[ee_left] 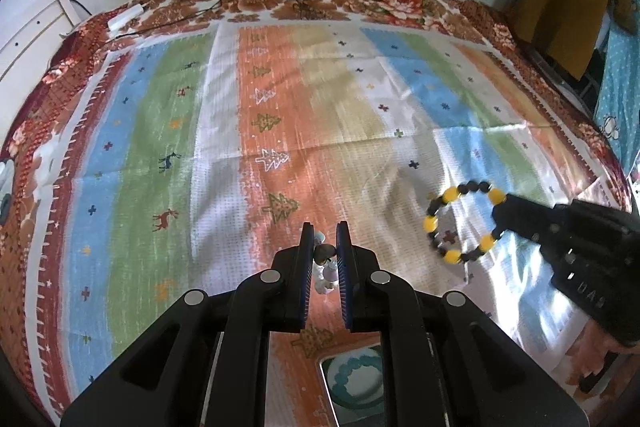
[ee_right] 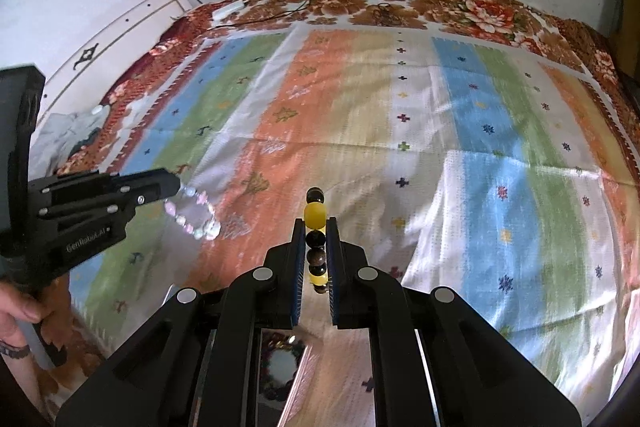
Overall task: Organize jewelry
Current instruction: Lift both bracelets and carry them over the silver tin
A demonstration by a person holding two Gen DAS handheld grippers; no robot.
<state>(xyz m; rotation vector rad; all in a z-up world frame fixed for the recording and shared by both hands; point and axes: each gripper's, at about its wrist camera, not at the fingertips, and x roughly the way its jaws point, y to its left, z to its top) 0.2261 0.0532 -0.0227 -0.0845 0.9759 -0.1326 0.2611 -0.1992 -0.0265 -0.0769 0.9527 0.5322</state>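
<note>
Above the striped bedspread [ee_left: 224, 131], the left gripper [ee_left: 325, 247] has its jaws closed on a pale bead bracelet [ee_right: 194, 215] and the right gripper [ee_right: 316, 239] pinches a yellow-and-black bead bracelet [ee_left: 464, 223], both lifted, likely for sorting.

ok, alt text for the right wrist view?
The right hand-held gripper is shut on a yellow-and-black bead bracelet, held above a striped bedspread. At left, the left hand-held gripper holds a pale, clear bead bracelet in the air.
</note>
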